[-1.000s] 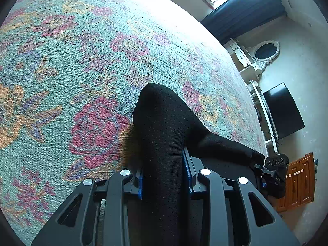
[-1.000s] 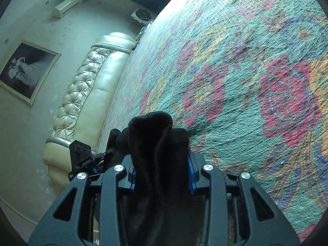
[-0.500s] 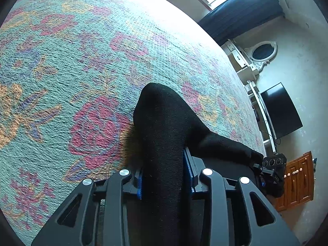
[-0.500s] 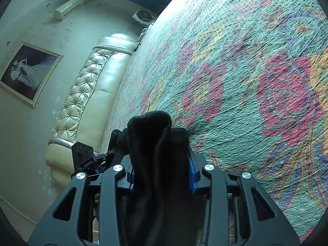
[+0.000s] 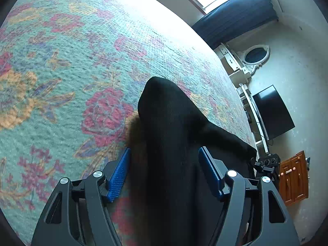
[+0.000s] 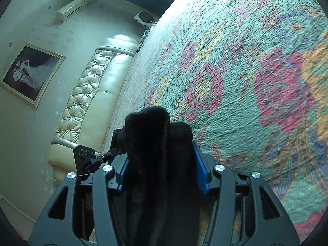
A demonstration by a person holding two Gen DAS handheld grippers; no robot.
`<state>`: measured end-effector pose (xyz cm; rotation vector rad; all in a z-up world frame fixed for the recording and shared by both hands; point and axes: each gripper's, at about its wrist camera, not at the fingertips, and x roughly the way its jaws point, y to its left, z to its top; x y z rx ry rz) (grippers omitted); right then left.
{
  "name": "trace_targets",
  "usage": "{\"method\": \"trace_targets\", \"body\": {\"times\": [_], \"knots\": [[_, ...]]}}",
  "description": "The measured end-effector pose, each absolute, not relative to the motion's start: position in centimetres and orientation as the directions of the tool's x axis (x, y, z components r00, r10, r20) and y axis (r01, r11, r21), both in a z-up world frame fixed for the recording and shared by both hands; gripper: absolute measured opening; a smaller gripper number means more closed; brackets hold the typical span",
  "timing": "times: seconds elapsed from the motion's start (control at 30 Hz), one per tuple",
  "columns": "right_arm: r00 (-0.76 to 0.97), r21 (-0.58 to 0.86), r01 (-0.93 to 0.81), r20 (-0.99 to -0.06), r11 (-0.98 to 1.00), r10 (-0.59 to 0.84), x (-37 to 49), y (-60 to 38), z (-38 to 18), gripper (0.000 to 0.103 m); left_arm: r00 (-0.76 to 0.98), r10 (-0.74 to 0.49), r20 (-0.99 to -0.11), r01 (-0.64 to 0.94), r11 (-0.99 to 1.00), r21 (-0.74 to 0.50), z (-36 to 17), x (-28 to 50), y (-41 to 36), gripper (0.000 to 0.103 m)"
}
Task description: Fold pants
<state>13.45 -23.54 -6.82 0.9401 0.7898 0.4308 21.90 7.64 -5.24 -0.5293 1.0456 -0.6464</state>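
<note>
The black pants (image 5: 170, 135) lie bunched on the floral bedspread (image 5: 67, 65). In the left wrist view my left gripper (image 5: 165, 153) is open, its blue pads (image 5: 121, 170) spread wide to either side of the cloth and no longer pressing it. In the right wrist view another bunched part of the pants (image 6: 155, 143) sits between my right gripper (image 6: 160, 149); its blue pads (image 6: 199, 170) have parted and stand beside the cloth. Each view shows the other gripper's black body at the far end of the pants.
The teal bedspread (image 6: 256, 82) with pink and orange flowers covers the bed. A cream tufted headboard (image 6: 92, 94) and a framed picture (image 6: 30, 73) are on the left. A black TV (image 5: 272, 112), a white dresser with an oval mirror (image 5: 254, 57) and a wooden cabinet (image 5: 295, 178) stand beyond the bed edge.
Both grippers have opened: the left pads spread wide off the pants, the right pads parted somewhat. The pants stay on the bedspread where they were held.
</note>
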Motion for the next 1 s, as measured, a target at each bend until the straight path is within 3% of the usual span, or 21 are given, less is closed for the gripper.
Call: {"method": "trace_targets", "body": {"times": [0.1,0.37,0.6,0.63,0.7,0.77,0.8,0.83,0.93,1.0], "knots": [[0.654,0.851,0.017,-0.406,0.525,0.638,11.1,-24.4,-6.3,0.067,0.340,-0.717,-0.608,0.228,0.691,-0.686,-5.4,19.6,9.3,0.069],[0.613,0.894,0.057,-0.383,0.444,0.691,5.0,-24.6,-6.9,0.074,0.278,-0.764,-0.582,0.224,0.641,-0.734,-6.1,13.2,11.4,0.073],[0.591,0.883,0.035,-0.397,0.469,0.702,2.7,-21.9,-6.7,0.082,0.248,-0.805,-0.540,0.154,0.583,-0.798,-6.8,12.0,10.9,0.076],[0.596,0.879,0.036,-0.401,0.476,0.696,2.6,-21.8,-6.7,0.082,0.255,-0.796,-0.549,0.147,0.593,-0.792,-6.9,12.1,10.8,0.076],[0.600,0.874,0.047,-0.412,0.483,0.686,2.8,-21.7,-6.8,0.082,0.271,-0.758,-0.593,0.140,0.641,-0.755,-6.7,12.2,10.2,0.063],[0.590,0.854,0.070,-0.453,0.516,0.669,3.1,-21.1,-6.7,0.076,0.279,-0.739,-0.614,0.139,0.664,-0.735,-6.3,12.2,9.6,0.050],[0.578,0.829,0.096,-0.497,0.550,0.648,3.1,-20.6,-6.8,0.060,0.281,-0.731,-0.622,0.134,0.672,-0.729,-6.2,12.2,9.5,0.049],[0.566,0.816,0.112,-0.521,0.567,0.639,3.2,-20.3,-7.1,0.051,0.288,-0.719,-0.632,0.132,0.684,-0.717,-6.0,12.1,9.3,0.046],[0.578,0.848,0.123,-0.483,0.515,0.658,2.7,-21.0,-7.6,0.039,0.308,-0.677,-0.668,0.172,0.731,-0.661,-5.0,11.6,8.7,0.040],[0.586,0.864,0.128,-0.462,0.487,0.666,2.4,-21.2,-7.7,0.036,0.317,-0.656,-0.685,0.186,0.751,-0.634,-4.4,11.5,8.4,0.038]]}}
